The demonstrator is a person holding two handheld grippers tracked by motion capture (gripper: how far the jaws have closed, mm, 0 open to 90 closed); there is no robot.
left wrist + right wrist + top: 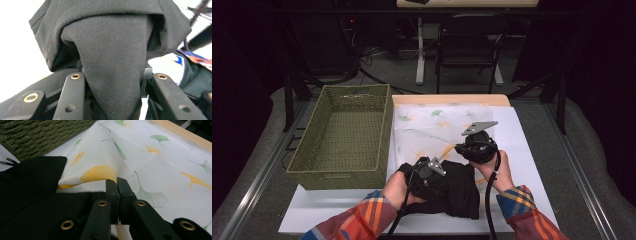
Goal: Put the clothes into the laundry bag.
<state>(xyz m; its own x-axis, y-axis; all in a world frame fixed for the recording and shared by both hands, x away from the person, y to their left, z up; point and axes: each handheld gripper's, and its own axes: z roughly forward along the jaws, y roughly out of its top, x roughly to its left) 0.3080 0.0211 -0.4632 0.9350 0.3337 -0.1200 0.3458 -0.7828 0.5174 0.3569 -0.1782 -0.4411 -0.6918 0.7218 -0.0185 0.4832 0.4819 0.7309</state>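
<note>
Work in hand: two cloths are being handled on the white bench (522, 150), a black garment and a thin leaf-printed cloth.
Black garment (457, 187): bunched in a soft heap near the bench's front edge, about midway along it, overlapping the front edge of the printed cloth.
Printed cloth (437, 125): spread flat over the middle and far part of the bench, just beside the green woven basket (344, 135) that stands at the left edge.
Left gripper (113, 80): fingers clenched on a thick fold of the black garment, which fills the gap between them and drapes over the top.
Right gripper (117, 192): fingers pressed together on a pinch of the printed cloth at its front edge, lifting a small peak (a yellow leaf sits right on it).
Handling, black garment: likely light, limp and thick; it should sag and unfold if lifted by one point, so a doubled fold gives the surer hold.
Handling, printed cloth: probably thin and slippery; an edge or corner pinch is best, and it may drag out from under the garment.
</note>
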